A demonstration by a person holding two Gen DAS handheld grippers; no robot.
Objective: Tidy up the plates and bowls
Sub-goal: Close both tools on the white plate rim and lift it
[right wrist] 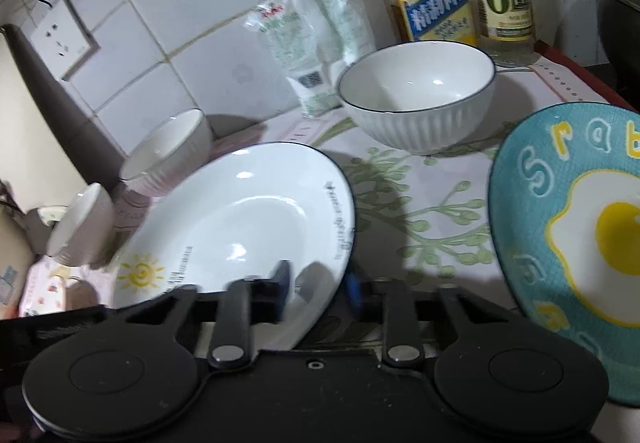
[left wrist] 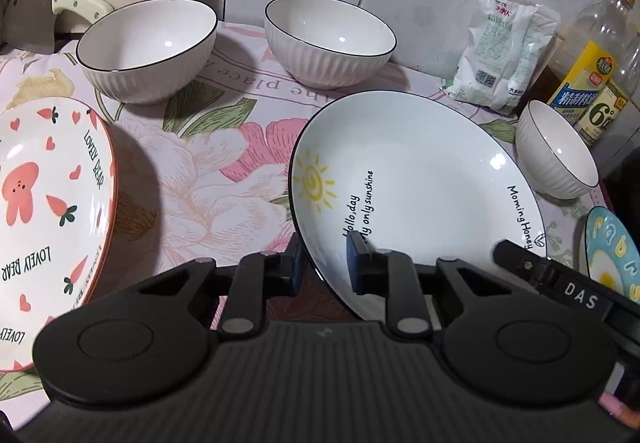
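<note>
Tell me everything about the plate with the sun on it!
The sun plate is round, shiny and white, probably ceramic, with a thin dark rim, a yellow sun and black writing. It is empty and lies on the flowery cloth among white bowls. The left tool is shut on its near rim, and the right tool is shut on its other edge.

The left gripper (left wrist: 325,263) has its pads closed on the near rim of the sun plate (left wrist: 416,179), one pad under the edge and one on top. That plate sits tilted on the floral cloth (left wrist: 200,179). The right gripper's finger (left wrist: 532,267) touches its right rim. The bear plate (left wrist: 48,203) lies to the left; two bowls (left wrist: 148,47) (left wrist: 328,39) stand behind, a third bowl (left wrist: 554,151) right, beside a bag (left wrist: 504,51), a bottle (left wrist: 592,83) and the egg plate (left wrist: 612,255).
</note>
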